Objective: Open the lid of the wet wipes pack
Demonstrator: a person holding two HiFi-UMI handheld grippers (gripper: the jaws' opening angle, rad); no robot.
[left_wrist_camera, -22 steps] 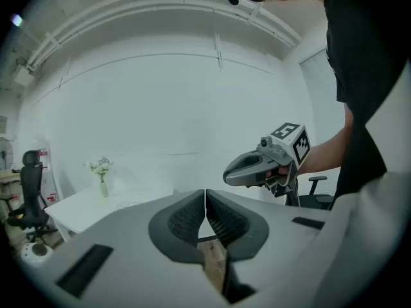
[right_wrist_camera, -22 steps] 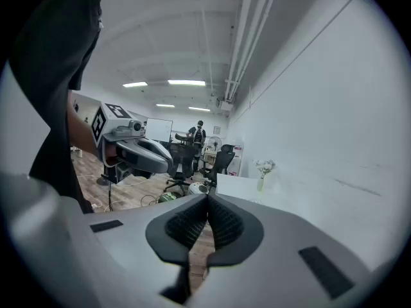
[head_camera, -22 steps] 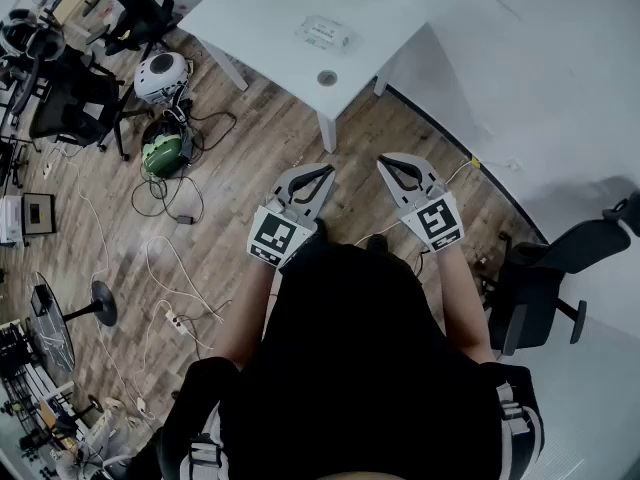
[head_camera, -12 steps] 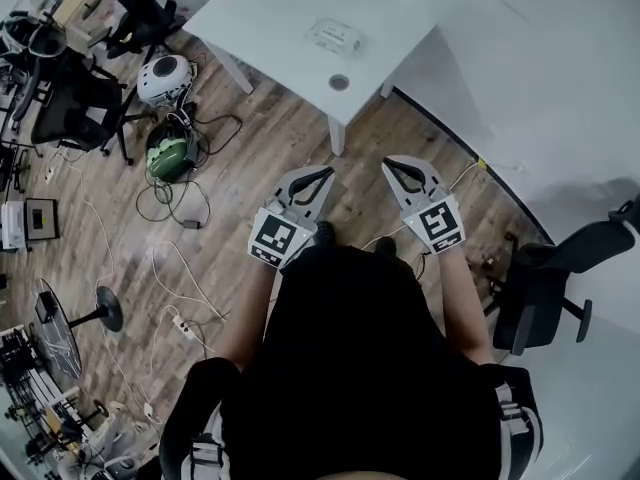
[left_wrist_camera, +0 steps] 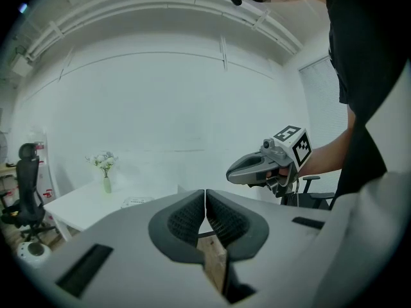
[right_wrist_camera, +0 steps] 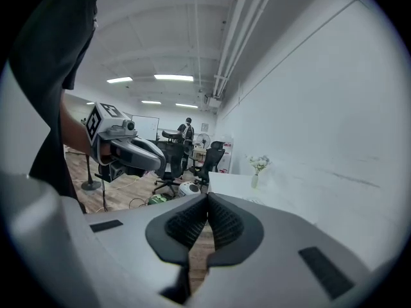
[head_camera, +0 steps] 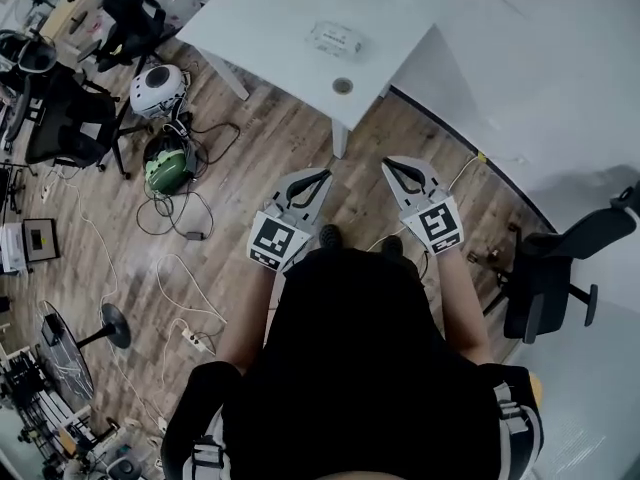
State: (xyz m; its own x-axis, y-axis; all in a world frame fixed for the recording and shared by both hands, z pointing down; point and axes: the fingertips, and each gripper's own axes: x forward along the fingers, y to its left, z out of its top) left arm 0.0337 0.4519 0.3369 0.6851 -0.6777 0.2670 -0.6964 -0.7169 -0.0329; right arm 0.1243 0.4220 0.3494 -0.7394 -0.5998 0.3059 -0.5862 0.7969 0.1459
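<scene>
**Your count, kind by kind**

You hold two grippers: the left gripper (head_camera: 318, 176) and the right gripper (head_camera: 392, 168), each with two fingers (left_wrist_camera: 183, 220). One white desk (head_camera: 260, 18) carries one wet wipes pack (head_camera: 335, 38), one vase of flowers (left_wrist_camera: 106, 172) and one round port (head_camera: 343, 85). In the head view you can count three black office chairs (head_camera: 560, 258) (head_camera: 60, 108) (head_camera: 130, 3). The floor holds one white dome (head_camera: 158, 88) and one green dome (head_camera: 165, 158).

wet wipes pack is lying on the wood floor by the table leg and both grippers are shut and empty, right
No: the head view shows the wet wipes pack on the white table, not the floor. The left gripper and right gripper are shut and empty.
</scene>
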